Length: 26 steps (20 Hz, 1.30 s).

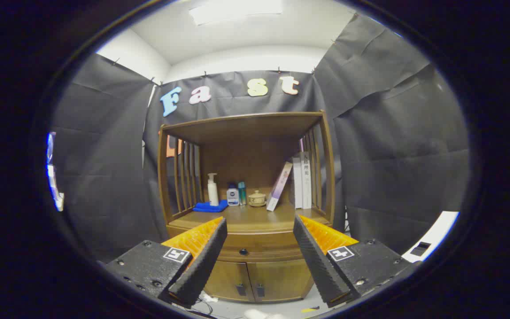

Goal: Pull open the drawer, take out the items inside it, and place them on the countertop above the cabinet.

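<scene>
Well apart, tongs (259, 230) released, empty, before the closed drawer (255, 246) knob (243, 251).

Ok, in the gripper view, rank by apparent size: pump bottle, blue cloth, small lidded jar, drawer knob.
1. Pump bottle and blue cloth: one tall, one wide, too alike to rank.
2. Lidded jar.
3. Drawer knob, between the open tongs, nearer the camera.

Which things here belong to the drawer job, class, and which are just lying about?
Job:
- drawer, shut, with knob
- countertop
- hand-held gripper, open, well short of the cabinet

Lying about:
- pump bottle
- blue cloth
- small jar
- books
- lower cabinet doors
</scene>
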Each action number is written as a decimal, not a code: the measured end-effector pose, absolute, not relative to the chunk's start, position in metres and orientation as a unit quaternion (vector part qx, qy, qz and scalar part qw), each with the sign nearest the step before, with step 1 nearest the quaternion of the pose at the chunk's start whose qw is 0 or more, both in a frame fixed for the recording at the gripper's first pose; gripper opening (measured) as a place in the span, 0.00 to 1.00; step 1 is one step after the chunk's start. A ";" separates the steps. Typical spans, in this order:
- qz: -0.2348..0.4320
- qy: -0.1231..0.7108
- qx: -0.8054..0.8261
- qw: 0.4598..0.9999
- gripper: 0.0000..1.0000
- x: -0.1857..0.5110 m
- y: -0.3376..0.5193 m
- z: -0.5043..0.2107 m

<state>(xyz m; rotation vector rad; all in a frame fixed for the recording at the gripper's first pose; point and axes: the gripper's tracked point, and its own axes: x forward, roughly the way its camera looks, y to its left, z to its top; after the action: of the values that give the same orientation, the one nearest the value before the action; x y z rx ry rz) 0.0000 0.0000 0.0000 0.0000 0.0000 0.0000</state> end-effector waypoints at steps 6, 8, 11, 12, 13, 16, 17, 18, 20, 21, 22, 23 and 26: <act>-0.005 -0.017 -0.003 1.000 0.98 -0.009 -0.002 0.012; -0.002 -0.021 -0.002 1.000 0.98 -0.012 0.001 0.016; 0.001 -0.028 -0.009 1.000 0.98 -0.015 0.004 0.019; 0.002 -0.029 -0.011 1.000 0.98 -0.016 0.006 0.019; 0.003 -0.027 -0.012 1.000 0.98 -0.017 0.008 0.017; 0.007 -0.020 -0.013 1.000 0.98 -0.016 0.015 0.013; 0.007 -0.020 -0.013 1.000 0.98 -0.012 0.017 0.014; 0.006 -0.020 -0.014 1.000 0.98 -0.010 0.019 0.016; 0.003 -0.018 -0.016 1.000 0.98 -0.001 0.022 0.015; 0.002 -0.015 -0.019 1.000 0.98 0.004 0.024 0.013; 0.001 -0.013 -0.020 1.000 0.98 0.010 0.025 0.011; 0.000 -0.011 -0.020 1.000 0.98 0.017 0.027 0.010; -0.002 0.002 -0.020 1.000 0.98 0.043 0.030 -0.011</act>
<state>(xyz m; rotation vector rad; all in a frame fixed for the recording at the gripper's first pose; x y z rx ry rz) 0.0431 0.0297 -0.0111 -0.0391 0.0032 -0.0037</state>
